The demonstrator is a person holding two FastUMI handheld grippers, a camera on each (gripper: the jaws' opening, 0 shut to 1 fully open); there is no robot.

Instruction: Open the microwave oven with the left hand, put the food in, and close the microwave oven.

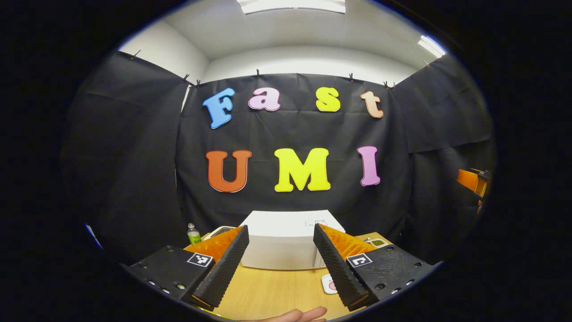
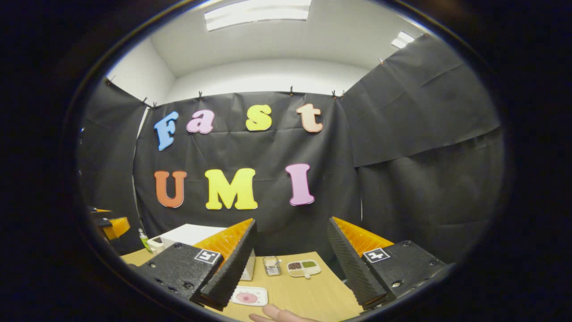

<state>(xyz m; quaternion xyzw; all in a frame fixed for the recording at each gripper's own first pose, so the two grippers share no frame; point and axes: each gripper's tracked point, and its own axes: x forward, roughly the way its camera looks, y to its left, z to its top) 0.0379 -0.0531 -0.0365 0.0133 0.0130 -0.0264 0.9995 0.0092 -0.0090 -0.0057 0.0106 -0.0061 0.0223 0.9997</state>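
Note:
The white microwave oven (image 1: 286,239) stands on the wooden table (image 1: 268,295), straight ahead of my left gripper (image 1: 280,229), which is open, empty and held back from it. Its front looks closed. The food, a small white plate with a pink piece (image 1: 329,284), lies on the table in front of the oven's right corner. In the right gripper view the same plate (image 2: 248,296) lies just past my left finger, with the oven (image 2: 187,235) at the left. My right gripper (image 2: 292,222) is open and empty above the table.
A green bottle (image 1: 193,234) stands left of the oven. A compartment tray (image 2: 304,267) and a small metal box (image 2: 271,265) lie at the table's far right. A hand (image 1: 295,316) rests at the near edge. The other gripper (image 1: 473,181) hangs at the far right.

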